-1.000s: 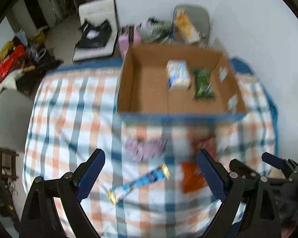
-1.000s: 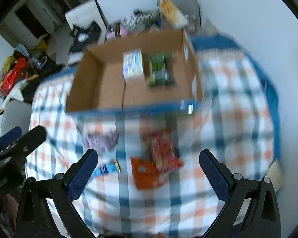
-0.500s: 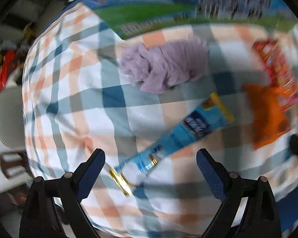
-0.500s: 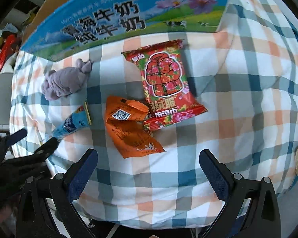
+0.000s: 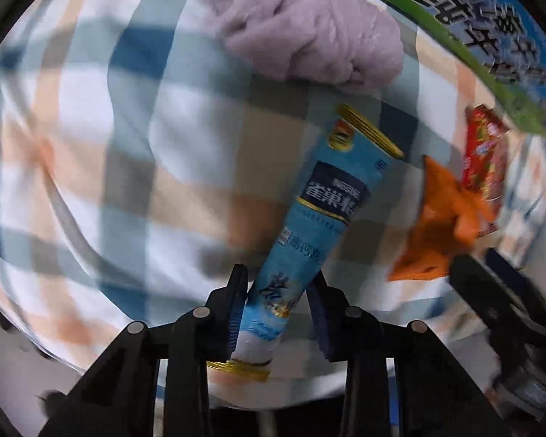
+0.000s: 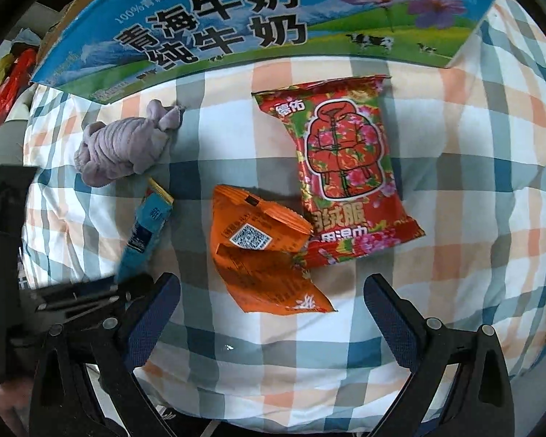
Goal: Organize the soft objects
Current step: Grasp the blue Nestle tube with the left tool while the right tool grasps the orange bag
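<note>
My left gripper [image 5: 277, 306] is shut on the lower end of a long blue sachet [image 5: 320, 215], which also shows in the right wrist view [image 6: 145, 233] with the left gripper [image 6: 91, 295] at its near end. A purple plush cloth [image 5: 302, 25] lies just beyond it, also in the right wrist view [image 6: 123, 145]. An orange packet [image 6: 262, 251] and a red wet-wipes pack [image 6: 345, 167] lie ahead of my right gripper [image 6: 273, 309], which is open and empty above the checked cloth.
A cardboard milk box [image 6: 236, 25] with blue and green print stands at the back of the checked tablecloth [image 6: 473, 182]. The table's near edge drops off just under both grippers. Red clutter [image 6: 11, 83] lies on the floor at far left.
The left gripper has dropped and closed on the blue sachet's near end. The right gripper has barely moved and stays open over the orange packet.
</note>
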### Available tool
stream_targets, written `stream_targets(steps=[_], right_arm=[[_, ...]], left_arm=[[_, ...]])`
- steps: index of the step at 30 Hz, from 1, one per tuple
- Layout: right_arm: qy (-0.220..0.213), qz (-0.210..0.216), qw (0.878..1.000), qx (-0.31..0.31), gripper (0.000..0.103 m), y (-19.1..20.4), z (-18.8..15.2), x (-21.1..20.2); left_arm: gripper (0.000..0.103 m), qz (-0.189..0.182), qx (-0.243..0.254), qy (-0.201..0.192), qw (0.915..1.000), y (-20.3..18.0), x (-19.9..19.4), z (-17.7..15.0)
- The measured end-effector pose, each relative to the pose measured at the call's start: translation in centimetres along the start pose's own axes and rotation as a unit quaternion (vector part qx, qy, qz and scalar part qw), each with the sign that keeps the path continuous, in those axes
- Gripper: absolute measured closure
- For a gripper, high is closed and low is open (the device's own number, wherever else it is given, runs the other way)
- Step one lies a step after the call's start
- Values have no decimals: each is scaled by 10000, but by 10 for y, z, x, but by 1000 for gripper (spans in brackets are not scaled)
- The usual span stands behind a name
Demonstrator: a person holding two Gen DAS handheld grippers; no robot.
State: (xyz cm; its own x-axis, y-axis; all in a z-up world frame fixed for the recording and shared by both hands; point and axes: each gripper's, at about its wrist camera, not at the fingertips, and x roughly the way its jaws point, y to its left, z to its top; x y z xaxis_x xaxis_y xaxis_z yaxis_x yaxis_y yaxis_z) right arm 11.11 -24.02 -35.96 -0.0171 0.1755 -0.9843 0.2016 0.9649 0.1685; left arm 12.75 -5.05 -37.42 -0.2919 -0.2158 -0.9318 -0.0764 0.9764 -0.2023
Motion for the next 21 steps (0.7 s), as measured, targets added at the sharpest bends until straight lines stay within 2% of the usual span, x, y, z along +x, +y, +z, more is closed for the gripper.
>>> stream_targets(steps=[1,2,4,6,7,11,15,21], right_arm=[[29,13,10000,-11,9,0,2,3],[65,26,10000,-24,15,2,4,6],[206,27,9998,-41,22,12,14,21],[370,8,9993,-37,34,16,16,34],[424,-43,9991,-57,47,17,17,40],[492,-66,9988,-38,54,15,17,43],[683,-88,9975,-183,54,11,8,41],[598,-28,9982,-25,51,7,13,51]], left_arm=[[73,-204,-65,35,9998,1,3,-3],[72,-213,-56,57,9997,0,5,-5],[72,26,35,11,10000,-2,11,-6],[72,226,182,-45,9996,-6,15,-7],[72,352,285,-99,9989,-9,17,-7],[72,636,471,-251,9965,-23,17,-8],[73,767,457,-396,9952,-34,20,-13],[83,930,454,-541,9932,-41,17,-34]])
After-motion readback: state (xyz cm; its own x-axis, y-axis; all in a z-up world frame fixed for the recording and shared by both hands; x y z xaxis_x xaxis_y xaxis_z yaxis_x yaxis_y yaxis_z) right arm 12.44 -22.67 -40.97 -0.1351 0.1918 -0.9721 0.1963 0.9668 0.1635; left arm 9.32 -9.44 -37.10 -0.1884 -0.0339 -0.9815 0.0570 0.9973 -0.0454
